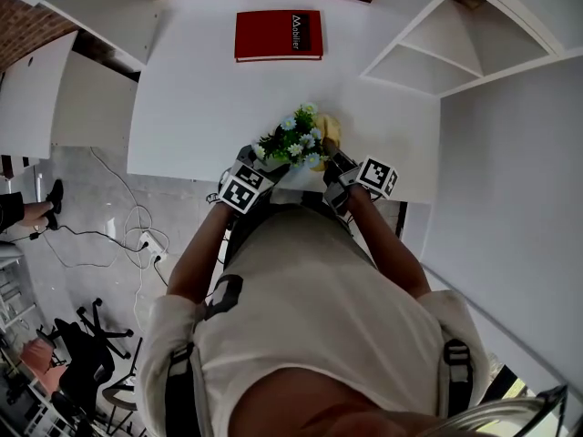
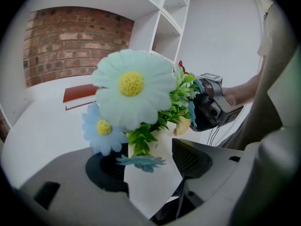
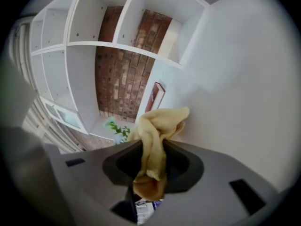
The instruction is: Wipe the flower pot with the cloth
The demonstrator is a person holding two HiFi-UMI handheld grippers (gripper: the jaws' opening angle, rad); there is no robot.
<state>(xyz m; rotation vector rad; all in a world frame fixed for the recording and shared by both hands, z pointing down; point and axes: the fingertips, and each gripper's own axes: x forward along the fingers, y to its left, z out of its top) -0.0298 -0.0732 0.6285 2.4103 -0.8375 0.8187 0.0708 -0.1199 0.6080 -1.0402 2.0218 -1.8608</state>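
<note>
Left gripper view: left gripper (image 2: 148,165) grasps pot (image 2: 153,188) | right gripper (image 3: 153,166) clenches cloth (image 3: 154,140) | step: cloth approach | next: press cloth to pot, rub

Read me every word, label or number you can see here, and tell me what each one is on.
"Mobilier", as best it reads, sideways on the black band of the red book.
Marker cubes: square patterns only, no letters.
Nothing else is readable.
</note>
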